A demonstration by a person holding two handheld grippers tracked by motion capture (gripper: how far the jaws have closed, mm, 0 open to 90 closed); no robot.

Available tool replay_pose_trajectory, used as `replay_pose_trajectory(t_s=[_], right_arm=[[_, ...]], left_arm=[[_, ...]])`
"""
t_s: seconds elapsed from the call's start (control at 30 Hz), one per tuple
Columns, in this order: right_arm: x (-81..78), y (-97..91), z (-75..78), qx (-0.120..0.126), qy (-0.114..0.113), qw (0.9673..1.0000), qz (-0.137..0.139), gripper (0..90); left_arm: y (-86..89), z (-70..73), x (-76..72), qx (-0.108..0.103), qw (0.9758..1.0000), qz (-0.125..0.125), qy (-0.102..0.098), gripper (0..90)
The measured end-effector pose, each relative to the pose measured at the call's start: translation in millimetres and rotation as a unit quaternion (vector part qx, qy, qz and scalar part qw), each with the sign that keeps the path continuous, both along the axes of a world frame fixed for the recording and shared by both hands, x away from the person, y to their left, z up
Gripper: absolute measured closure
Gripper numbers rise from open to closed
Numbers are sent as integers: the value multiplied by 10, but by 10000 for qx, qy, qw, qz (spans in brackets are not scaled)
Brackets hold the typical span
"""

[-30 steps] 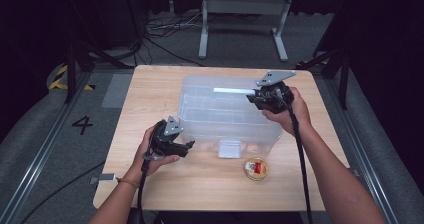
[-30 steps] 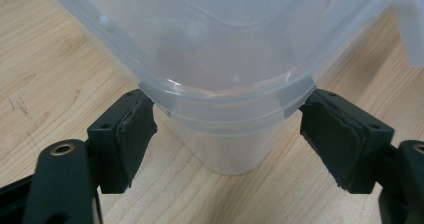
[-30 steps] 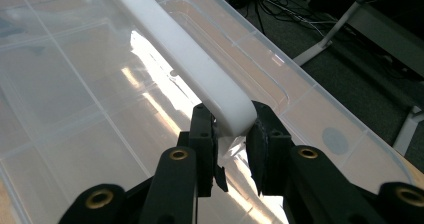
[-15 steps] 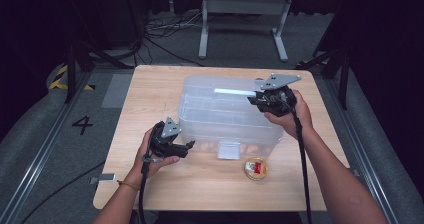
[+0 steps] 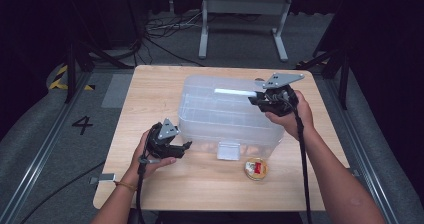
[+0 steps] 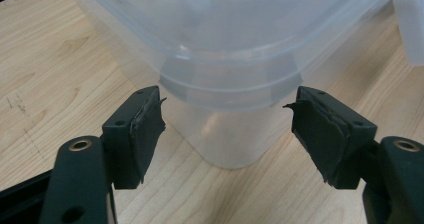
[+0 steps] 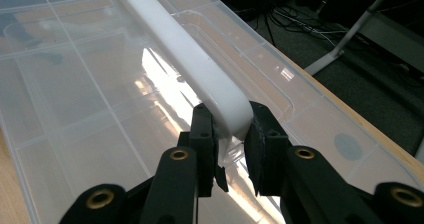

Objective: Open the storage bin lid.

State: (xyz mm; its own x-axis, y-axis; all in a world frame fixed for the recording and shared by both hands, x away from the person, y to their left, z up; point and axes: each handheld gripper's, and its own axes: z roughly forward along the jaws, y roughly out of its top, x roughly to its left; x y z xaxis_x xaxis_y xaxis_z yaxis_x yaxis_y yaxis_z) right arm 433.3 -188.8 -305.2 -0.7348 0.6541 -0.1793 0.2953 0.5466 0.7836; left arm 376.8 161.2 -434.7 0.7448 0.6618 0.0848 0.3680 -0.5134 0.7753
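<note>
A clear plastic storage box point(image 5: 220, 119) with its lid on stands in the middle of the wooden table point(image 5: 150, 89). A white handle bar point(image 5: 234, 91) runs along the lid. My right gripper point(image 5: 256, 100) is shut on the right end of that handle point(image 7: 185, 49), both pads pressing its sides point(image 7: 232, 119). My left gripper point(image 5: 184, 147) sits low at the box's front left corner. Its jaws point(image 6: 227, 104) stand either side of that corner point(image 6: 230, 44), have just been closing, and are clear of the plastic.
A small round object with a red centre point(image 5: 256, 168) lies on the table in front of the box's right end. A white latch point(image 5: 227, 150) hangs on the box's front wall. A metal stand point(image 5: 245, 14) and cables are on the floor beyond the table.
The left hand has shifted slightly at the box's corner. The right gripper keeps its hold on the handle and has not moved.
</note>
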Motion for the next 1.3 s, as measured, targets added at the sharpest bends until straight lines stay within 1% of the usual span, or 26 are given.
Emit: replay_pose_trajectory(t_s=[0.03, 0.13, 0.17, 0.2, 0.23, 0.37, 0.4, 0.43, 0.47, 0.5, 0.53, 0.6, 0.63, 0.67, 0.73, 0.77, 0.8, 0.83, 0.87, 0.9, 0.97, 1.03, 1.17, 1.2, 1.27, 1.3], right_arm=[[1, 0, 7, -17, 15, 10000, 9, 758], [-1, 6, 26, -62, 59, 10000, -13, 758], [3, 2, 29, -38, 72, 10000, -24, 758], [11, -3, 30, -11, 107, 9999, -21, 758], [17, -5, 35, 2, 138, 9999, -34, 758], [41, 0, 67, -8, 191, 9998, -61, 757], [45, -2, 76, -5, 202, 9998, -70, 757], [45, -2, 76, -5, 202, 9998, -70, 757], [60, -5, 96, 18, 230, 9997, -83, 756], [60, -5, 96, 18, 230, 9997, -83, 756], [67, -6, 105, 13, 249, 9996, -91, 755], [102, -4, 144, 55, 268, 9995, -165, 750], [102, -4, 144, 55, 268, 9995, -165, 750], [111, -3, 152, 56, 263, 9995, -180, 749], [137, 2, 182, 42, 307, 9993, -209, 746], [150, 3, 197, 25, 320, 9993, -207, 745], [158, 2, 206, 17, 330, 9992, -205, 744], [170, 1, 219, 29, 353, 9991, -228, 743], [175, 3, 230, 4, 358, 9991, -237, 742], [177, 10, 241, -23, 365, 9990, -247, 741], [180, 20, 258, -86, 356, 9990, -263, 738], [191, 23, 275, -106, 386, 9988, -281, 738], [220, 21, 305, -101, 438, 9986, -292, 737], [227, 20, 311, -97, 441, 9985, -294, 737], [232, 19, 319, -107, 446, 9985, -293, 737], [231, 19, 321, -110, 441, 9985, -294, 736]], left_arm=[[22, 8, -8, 21, 10000, 11, -27, 292], [101, 27, -24, -84, 9997, 220, -32, 292], [101, 27, -24, -84, 9997, 220, -32, 292], [161, 53, -38, -166, 9994, 286, -71, 295], [184, 64, -47, -222, 9992, 309, -91, 299], [246, 88, -82, -288, 9989, 337, -142, 330], [246, 88, -82, -288, 9989, 337, -142, 362], [250, 90, -86, -284, 9990, 321, -145, 362], [256, 92, -86, -295, 9992, 257, -109, 407], [258, 93, -87, -307, 9993, 217, -85, 407], [266, 97, -87, -350, 9993, 142, -72, 442], [289, 109, -94, -513, 9987, 52, -17, 505], [289, 109, -94, -513, 9987, 52, -17, 525], [300, 113, -101, -551, 9985, 13, -14, 525], [309, 129, -123, -615, 9981, 2, -33, 554], [311, 139, -128, -607, 9981, -32, -72, 575], [317, 160, -142, -652, 9977, -71, -143, 585], [324, 178, -154, -731, 9971, -132, -150, 618], [330, 195, -164, -812, 9962, -231, -207, 638], [333, 213, -173, -860, 9956, -261, -255, 657], [327, 234, -170, -926, 9952, -141, -278, 688], [318, 240, -154, -950, 9950, -93, -304, 727], [266, 241, -110, -900, 9951, 35, -409, 818], [253, 239, -100, -955, 9944, 47, -444, 838], [225, 242, -77, -894, 9946, 135, -507, 884], [212, 243, -65, -913, 9944, 142, -518, 894]])
